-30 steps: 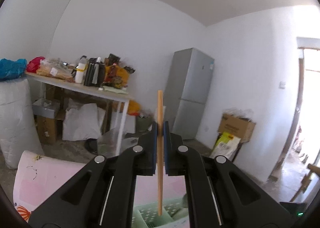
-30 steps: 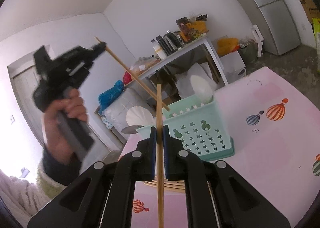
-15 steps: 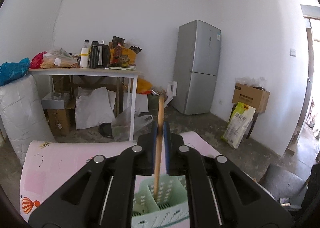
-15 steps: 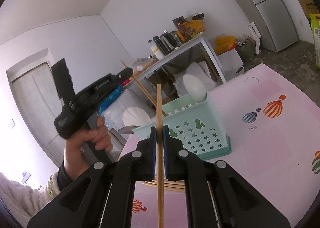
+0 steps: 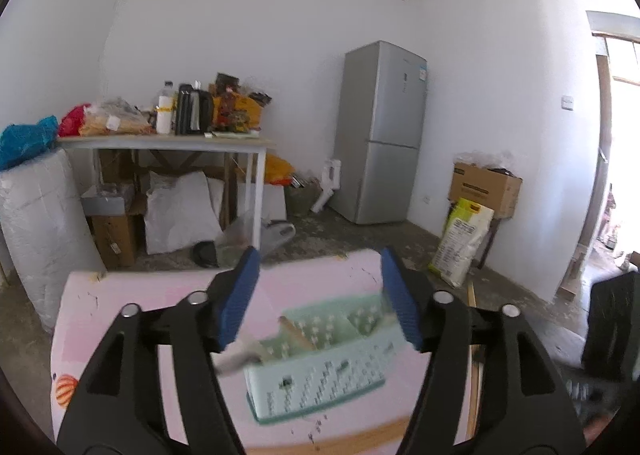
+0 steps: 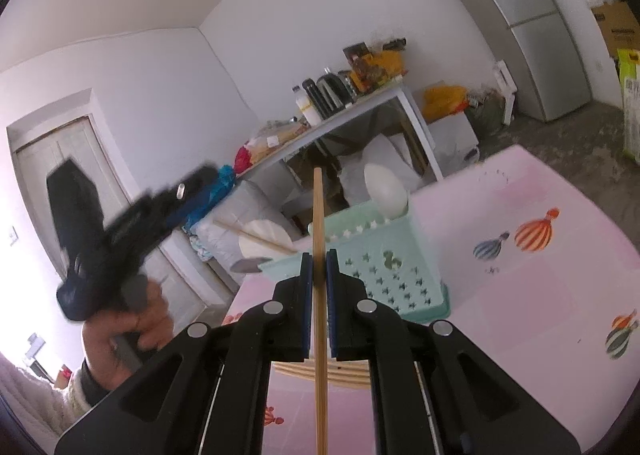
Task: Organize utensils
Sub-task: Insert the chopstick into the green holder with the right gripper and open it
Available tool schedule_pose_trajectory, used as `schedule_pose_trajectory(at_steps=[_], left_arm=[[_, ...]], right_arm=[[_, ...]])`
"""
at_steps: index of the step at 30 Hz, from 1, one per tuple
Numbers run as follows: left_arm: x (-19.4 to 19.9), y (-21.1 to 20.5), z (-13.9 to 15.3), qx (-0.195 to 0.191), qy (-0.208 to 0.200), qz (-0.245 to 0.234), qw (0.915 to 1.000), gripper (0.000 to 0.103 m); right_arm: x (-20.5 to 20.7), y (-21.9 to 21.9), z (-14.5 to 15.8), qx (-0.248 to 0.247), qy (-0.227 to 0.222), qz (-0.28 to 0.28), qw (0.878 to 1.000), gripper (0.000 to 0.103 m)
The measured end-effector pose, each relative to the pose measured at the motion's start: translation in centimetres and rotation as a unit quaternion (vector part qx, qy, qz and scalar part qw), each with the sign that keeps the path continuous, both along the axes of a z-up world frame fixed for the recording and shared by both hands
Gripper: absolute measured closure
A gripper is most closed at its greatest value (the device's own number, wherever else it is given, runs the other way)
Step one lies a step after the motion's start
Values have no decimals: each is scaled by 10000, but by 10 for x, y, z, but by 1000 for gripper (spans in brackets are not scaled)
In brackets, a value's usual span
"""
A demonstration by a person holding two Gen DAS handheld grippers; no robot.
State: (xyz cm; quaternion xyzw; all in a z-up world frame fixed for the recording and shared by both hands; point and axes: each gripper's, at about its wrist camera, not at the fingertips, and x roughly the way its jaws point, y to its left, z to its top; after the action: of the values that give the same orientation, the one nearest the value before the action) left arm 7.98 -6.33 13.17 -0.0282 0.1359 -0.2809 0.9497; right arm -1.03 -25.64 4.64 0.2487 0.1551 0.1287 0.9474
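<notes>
My left claw [image 5: 318, 295]: spread wide, empty, above basket [image 5: 320, 367]. One chopstick [image 6: 256, 237] leaned inside basket on pink tabletop [image 6: 520, 295], beside white spoon [image 6: 386, 191]. My right claw [image 6: 319, 275]: clamped on upright chopstick [image 6: 319, 295], near basket.
</notes>
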Motion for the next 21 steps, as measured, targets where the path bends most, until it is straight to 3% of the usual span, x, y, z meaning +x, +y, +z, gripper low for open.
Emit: schedule_pose_trajectory(at_steps=[5, 14, 21], left_arm=[[-10, 17, -24, 86, 514, -253, 9983, 30], [-21, 44, -72, 165, 1103, -92, 9937, 21], [-23, 52, -80, 203, 1173, 55, 9929, 20]], right_arm=[[3, -11, 31, -153, -374, -77, 9992, 96], [49, -10, 102, -464, -1226, -172, 9912, 96], [106, 6, 114, -547, -1514, -478, 9858, 96]])
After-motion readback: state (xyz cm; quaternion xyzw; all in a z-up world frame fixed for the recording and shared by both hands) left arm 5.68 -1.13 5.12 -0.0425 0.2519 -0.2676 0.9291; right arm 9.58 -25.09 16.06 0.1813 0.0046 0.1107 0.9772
